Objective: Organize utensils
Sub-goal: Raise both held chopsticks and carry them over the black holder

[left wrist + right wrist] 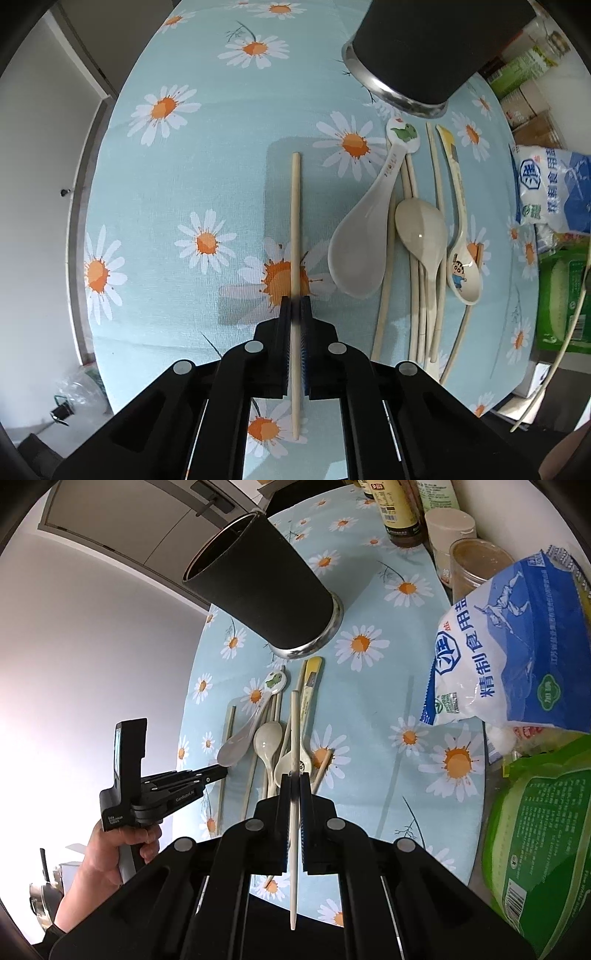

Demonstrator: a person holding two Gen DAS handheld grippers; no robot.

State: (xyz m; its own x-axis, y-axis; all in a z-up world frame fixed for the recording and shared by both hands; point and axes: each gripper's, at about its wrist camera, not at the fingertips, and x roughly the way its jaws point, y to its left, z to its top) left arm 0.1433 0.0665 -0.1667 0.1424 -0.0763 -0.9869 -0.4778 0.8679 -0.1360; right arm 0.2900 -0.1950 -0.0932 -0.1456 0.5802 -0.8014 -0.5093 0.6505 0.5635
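Observation:
My left gripper [295, 300] points down at the daisy tablecloth [203, 166] and is shut on a pale wooden chopstick [295, 221] that lies lengthwise between its pads. Right of it lies a pile: a white spoon [358, 240], a beige spoon [421, 229], a cartoon spoon [463, 273] and several chopsticks [417, 314]. A black utensil cup [417, 48] stands beyond the pile. My right gripper [294, 775] hangs above the pile, shut on another chopstick [294, 731]. The right wrist view shows the left gripper [221, 771] at the pile's left, and the cup [258, 587].
A blue-and-white salt bag [517, 657] and a green package [546, 834] crowd the table's right side. Bottles [399, 509] and a jar [476, 565] stand at the far right. The table's left edge runs close to the left gripper; a hand [110, 849] holds it.

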